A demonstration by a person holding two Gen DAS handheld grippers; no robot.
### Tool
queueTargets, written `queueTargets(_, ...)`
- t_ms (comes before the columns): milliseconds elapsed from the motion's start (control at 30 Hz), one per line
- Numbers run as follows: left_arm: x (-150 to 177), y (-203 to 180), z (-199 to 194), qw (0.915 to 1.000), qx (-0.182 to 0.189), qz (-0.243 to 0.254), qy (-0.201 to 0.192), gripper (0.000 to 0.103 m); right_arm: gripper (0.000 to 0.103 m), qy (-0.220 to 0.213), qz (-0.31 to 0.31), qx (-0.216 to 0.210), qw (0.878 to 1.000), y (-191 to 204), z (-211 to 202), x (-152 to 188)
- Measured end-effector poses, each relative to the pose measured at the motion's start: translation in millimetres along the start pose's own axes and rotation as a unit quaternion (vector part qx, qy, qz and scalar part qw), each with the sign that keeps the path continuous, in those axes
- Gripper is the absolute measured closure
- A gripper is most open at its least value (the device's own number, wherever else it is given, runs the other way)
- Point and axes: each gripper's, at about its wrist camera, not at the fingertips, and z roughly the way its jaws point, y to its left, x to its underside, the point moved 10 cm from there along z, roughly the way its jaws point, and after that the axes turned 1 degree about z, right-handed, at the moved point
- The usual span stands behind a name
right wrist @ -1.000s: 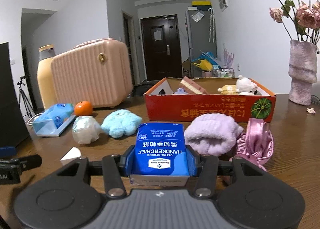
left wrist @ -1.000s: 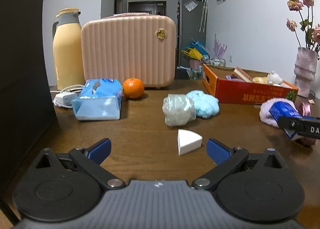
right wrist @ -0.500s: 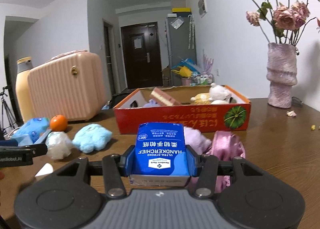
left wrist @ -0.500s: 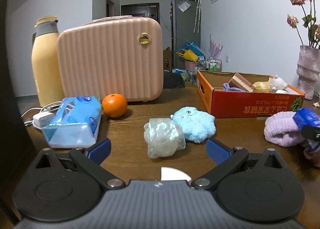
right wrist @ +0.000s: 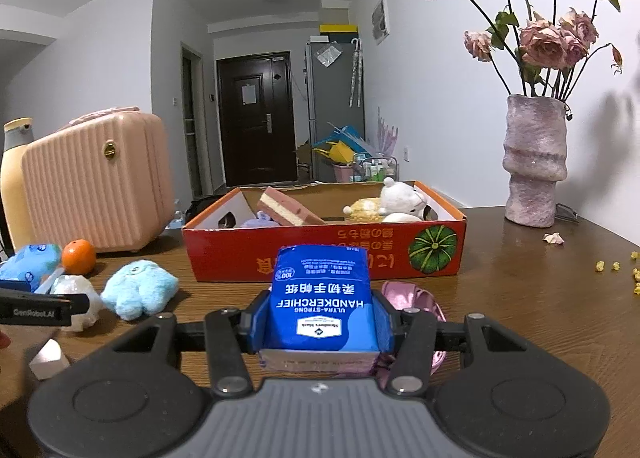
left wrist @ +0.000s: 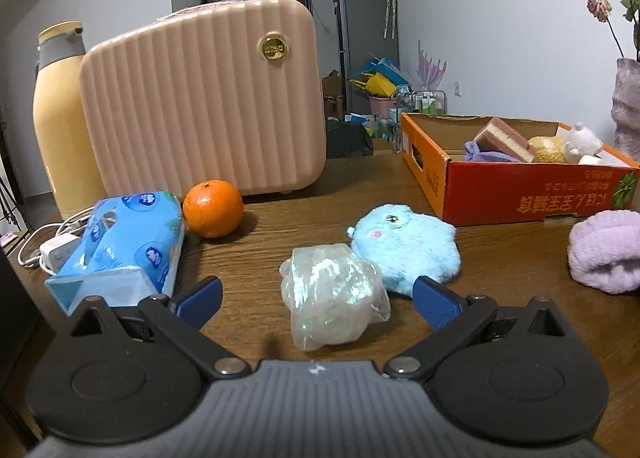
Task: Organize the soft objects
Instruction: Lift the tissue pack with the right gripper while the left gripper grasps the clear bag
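Left claw (left wrist: pixel 316 292) – spread, empty – has advanced past the white wedge (right wrist: pixel 48 358) to the wrapped bundle (left wrist: pixel 334 298) on the desk (left wrist: pixel 280 234); right claw (right wrist: pixel 320 324) pinches the tissue pack (right wrist: pixel 322 298), nearer the box (right wrist: pixel 320 254) – deposit pending.

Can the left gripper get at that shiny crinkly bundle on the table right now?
Probably yes. The left gripper is open, and the shiny bundle lies straight ahead between its fingers with nothing in front. The blue plush touches the bundle's far side and might get nudged.
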Motion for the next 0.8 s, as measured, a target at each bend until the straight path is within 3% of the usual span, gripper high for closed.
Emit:
queueTargets(233, -4, 0, 24, 0.9999, -0.003, 0.010, 0.008, 0.001, 0.053, 0.000, -0.005, 0.006, 1.000, -2, 3, 1)
queueTargets(300, -5, 0, 30, 0.9999, 0.000, 0.012, 0.012, 0.015, 0.053, 0.000, -0.006, 0.006, 1.000, -2, 3, 1)
queueTargets(367, -5, -1, 35, 0.9997, 0.010, 0.012, 0.018, 0.054, 0.053, -0.002, -0.009, 0.004, 1.000, -1, 3, 1)
queueTargets(500, 2, -1, 41, 0.9987, 0.026, 0.006, 0.043, 0.058, 0.053, -0.003, -0.013, -0.001, 1.000, 2, 2, 1)
queueTargets(800, -17, 5, 6, 0.9992, 0.013, -0.009, -0.035, 0.059, 0.053, -0.022, -0.030, -0.013, 0.999, 10, -7, -2)
